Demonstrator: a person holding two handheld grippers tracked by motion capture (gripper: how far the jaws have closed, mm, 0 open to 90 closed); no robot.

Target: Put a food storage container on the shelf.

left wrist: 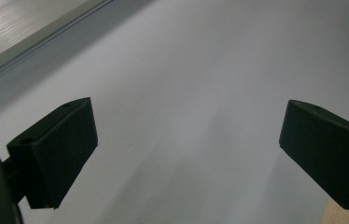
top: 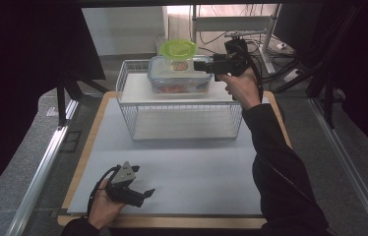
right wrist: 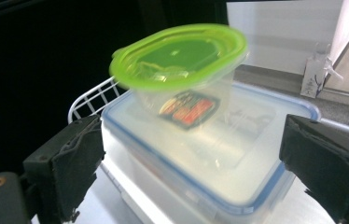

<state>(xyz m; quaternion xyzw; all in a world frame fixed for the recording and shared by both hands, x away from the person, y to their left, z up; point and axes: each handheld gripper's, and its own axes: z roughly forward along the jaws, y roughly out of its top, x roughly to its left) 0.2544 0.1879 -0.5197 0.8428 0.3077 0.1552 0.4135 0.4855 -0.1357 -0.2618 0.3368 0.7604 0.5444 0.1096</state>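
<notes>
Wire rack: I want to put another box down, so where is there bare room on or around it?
The white mat between the wire rack and the left gripper is bare, and so is the rack's lower shelf. Its top shelf is crowded: blue-rimmed box, green-lidded tub, open right gripper.

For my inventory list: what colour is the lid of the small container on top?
Bright lime green lid; the right gripper view shows it best.

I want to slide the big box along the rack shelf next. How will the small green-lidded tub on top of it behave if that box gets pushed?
The green-lidded tub looks clear, thin-walled and nearly empty, so probably light. It sits tilted on the smooth lid of the blue-rimmed box, so it may slip or tip off. The right gripper stands open beside the box, steadying nothing.
</notes>
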